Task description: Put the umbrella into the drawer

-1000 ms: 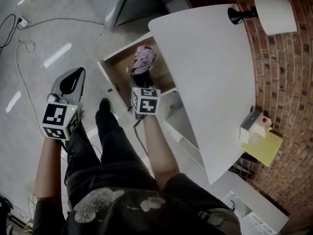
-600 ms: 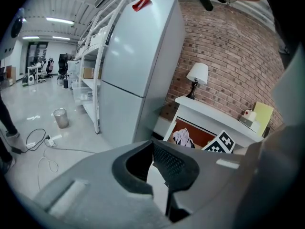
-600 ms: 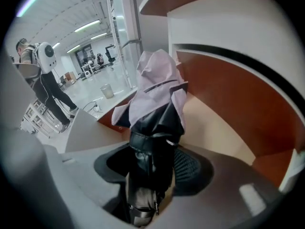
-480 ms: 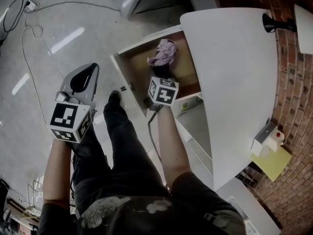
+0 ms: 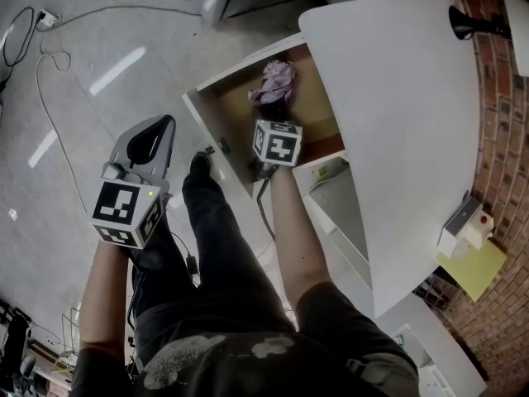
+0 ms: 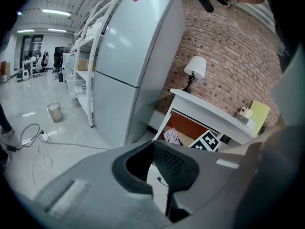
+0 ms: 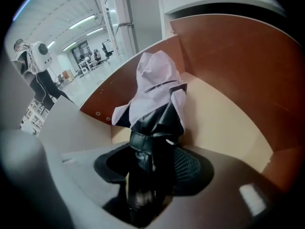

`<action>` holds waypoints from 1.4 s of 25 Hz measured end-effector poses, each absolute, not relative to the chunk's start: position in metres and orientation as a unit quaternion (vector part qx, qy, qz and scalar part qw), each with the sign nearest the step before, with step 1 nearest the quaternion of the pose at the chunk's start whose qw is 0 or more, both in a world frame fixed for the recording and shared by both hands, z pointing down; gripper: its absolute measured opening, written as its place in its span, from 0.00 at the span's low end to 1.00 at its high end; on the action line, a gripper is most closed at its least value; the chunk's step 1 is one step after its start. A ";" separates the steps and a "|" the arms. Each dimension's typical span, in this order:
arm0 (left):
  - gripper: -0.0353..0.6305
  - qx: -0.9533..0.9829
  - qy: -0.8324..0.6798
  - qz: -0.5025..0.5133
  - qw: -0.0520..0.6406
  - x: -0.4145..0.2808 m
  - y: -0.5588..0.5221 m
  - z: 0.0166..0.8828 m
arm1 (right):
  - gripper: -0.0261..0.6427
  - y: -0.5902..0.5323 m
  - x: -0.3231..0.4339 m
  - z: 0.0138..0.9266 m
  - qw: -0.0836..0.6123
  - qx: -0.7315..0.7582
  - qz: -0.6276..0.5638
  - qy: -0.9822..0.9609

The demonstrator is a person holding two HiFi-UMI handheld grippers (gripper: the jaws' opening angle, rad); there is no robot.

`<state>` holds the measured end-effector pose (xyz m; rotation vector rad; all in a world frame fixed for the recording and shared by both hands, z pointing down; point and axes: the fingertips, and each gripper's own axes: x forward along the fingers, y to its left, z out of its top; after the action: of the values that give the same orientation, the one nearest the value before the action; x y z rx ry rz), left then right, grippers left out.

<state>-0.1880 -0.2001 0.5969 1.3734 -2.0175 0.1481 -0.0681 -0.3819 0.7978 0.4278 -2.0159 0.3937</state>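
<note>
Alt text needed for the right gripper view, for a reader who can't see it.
The right gripper holds a folded umbrella by its black end, fingers closed on it, with the pale lilac canopy pointing into an open wooden drawer. The drawer's light floor and reddish-brown walls fill the right of the view; a bright hall lies beyond at left.

So the person's bare left forearm [image 5: 99,304] hung out to the side while the bare right forearm [image 5: 291,230] was stretched further ahead, both reaching down from the body. The grey plastic left gripper [image 6: 153,149] was tilted only a bit downward, its jaw tips together and nothing between them. The grey plastic right gripper [image 7: 152,163] pointed steeply down, jaws clamped on the black handle of a folded pale lilac umbrella [image 7: 155,87].
</note>
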 end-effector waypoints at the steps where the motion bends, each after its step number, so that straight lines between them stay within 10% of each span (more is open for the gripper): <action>1: 0.07 0.529 -0.775 0.059 0.341 -0.188 -0.201 0.597 | 0.39 -0.382 -0.067 0.799 0.500 0.176 0.164 -0.832; 35: 0.07 0.584 -0.738 0.058 0.334 -0.192 -0.185 0.565 | 0.56 -0.353 -0.057 0.751 0.476 0.199 0.246 -0.820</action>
<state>-0.1925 -0.1854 0.5650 1.5234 -1.9266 0.1509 -0.0572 -0.3528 0.7514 0.4863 -2.0043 0.6014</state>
